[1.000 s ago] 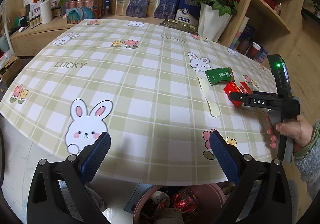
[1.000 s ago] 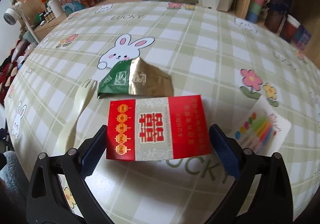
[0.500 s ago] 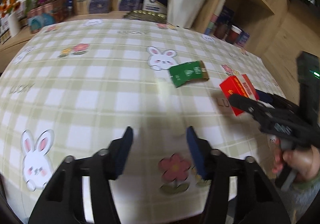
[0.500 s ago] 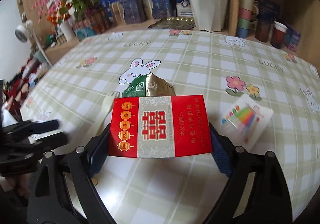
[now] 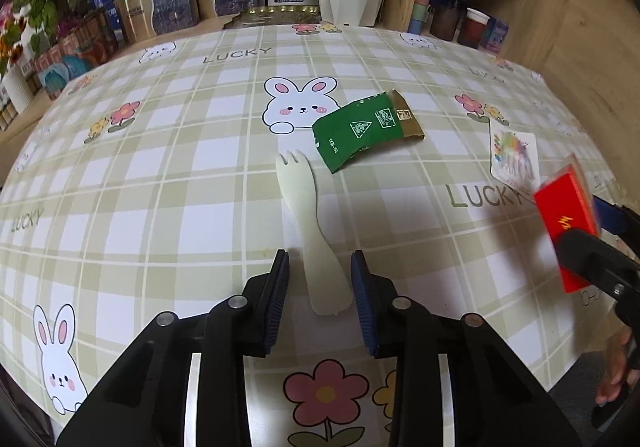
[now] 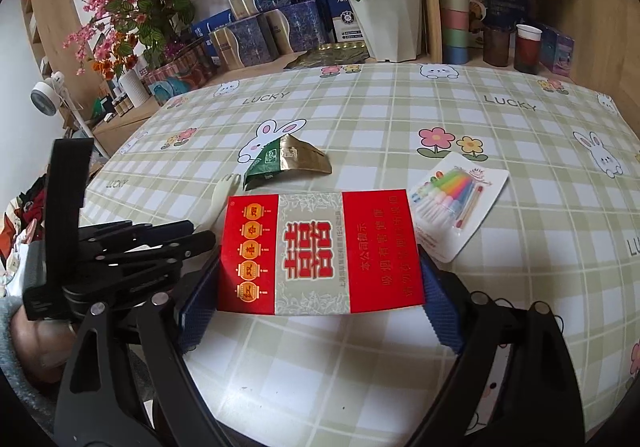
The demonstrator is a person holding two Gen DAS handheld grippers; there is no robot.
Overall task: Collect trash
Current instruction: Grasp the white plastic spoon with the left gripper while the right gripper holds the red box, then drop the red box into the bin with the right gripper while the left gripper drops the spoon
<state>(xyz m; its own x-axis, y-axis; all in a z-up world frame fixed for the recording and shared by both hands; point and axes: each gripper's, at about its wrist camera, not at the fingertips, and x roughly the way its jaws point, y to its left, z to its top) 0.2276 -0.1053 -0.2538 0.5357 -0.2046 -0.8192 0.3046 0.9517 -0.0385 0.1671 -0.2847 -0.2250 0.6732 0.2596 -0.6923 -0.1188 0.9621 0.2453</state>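
A pale plastic fork [image 5: 308, 215] lies on the checked tablecloth [image 5: 160, 187]. Its handle sits between the jaws of my left gripper [image 5: 319, 267], which are closing; a gap still shows beside the left pad. My right gripper [image 6: 318, 259] is shut on a red cigarette box [image 6: 320, 251], held flat above the table. In the left wrist view the box [image 5: 568, 215] and right gripper [image 5: 592, 247] are at the right edge. A green and gold wrapper [image 5: 364, 131] lies just beyond the fork's tines. A candle pack [image 6: 456, 199] lies to the right of the box.
A white flower pot [image 6: 388, 23], blue and gold boxes [image 6: 256, 35] and cups [image 6: 528, 47] line the shelves behind the table. The table's near edge runs just under both grippers. A person's hand [image 5: 616, 379] holds the right gripper.
My left gripper moved right across the table to the fork and its jaws narrowed around the handle. My right gripper shut on the red box and lifted it off the cloth.
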